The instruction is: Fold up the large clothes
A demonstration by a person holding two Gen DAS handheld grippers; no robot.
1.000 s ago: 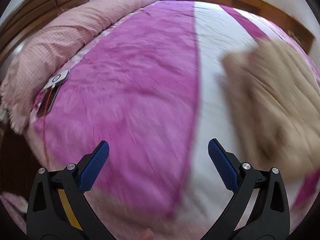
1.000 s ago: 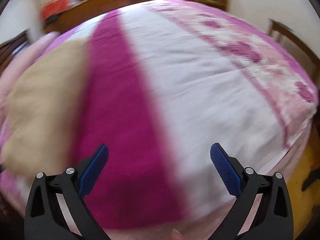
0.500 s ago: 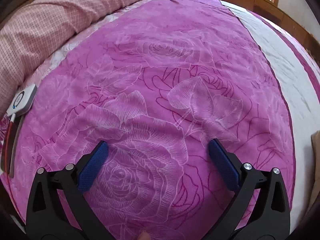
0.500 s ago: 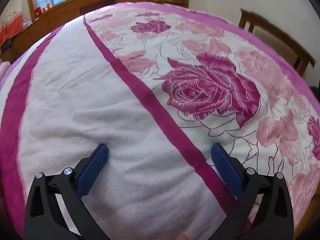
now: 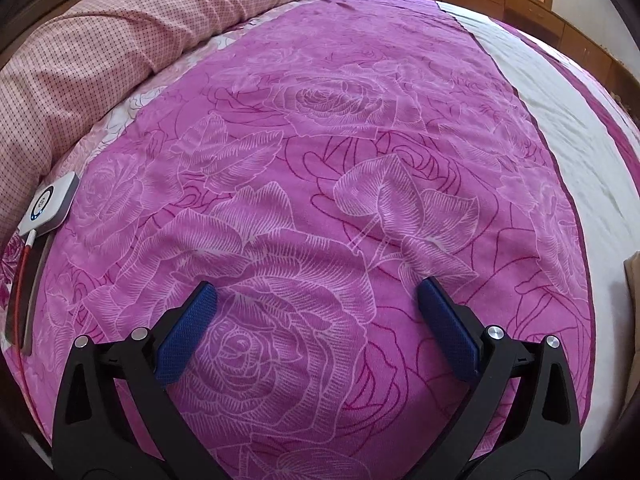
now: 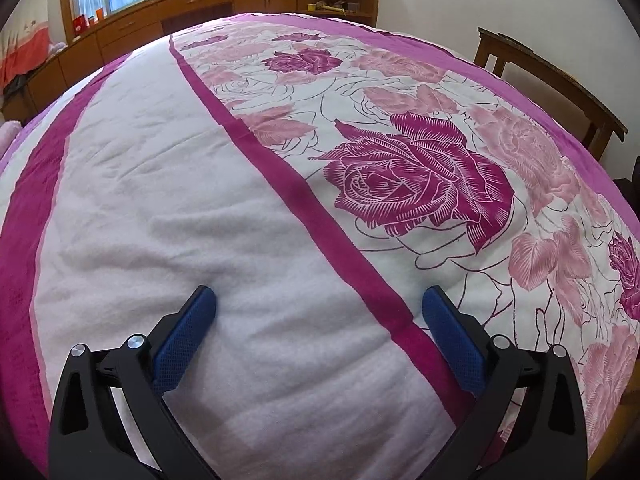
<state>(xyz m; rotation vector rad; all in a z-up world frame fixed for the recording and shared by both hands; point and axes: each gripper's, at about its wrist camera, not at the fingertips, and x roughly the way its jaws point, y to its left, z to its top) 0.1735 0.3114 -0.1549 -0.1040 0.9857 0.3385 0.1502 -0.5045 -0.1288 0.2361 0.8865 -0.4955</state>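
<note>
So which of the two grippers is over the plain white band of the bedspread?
The right gripper: its fingers sit over the white band. The left gripper is over the pink rose-print part.

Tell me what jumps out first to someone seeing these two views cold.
The magenta rose-print bedspread fills the left wrist view, with the open left gripper resting low over it. In the right wrist view, a big dark rose stands out right of a white band, beyond the open right gripper. A small white device lies at the bed's left edge by the checked pillow.
</note>
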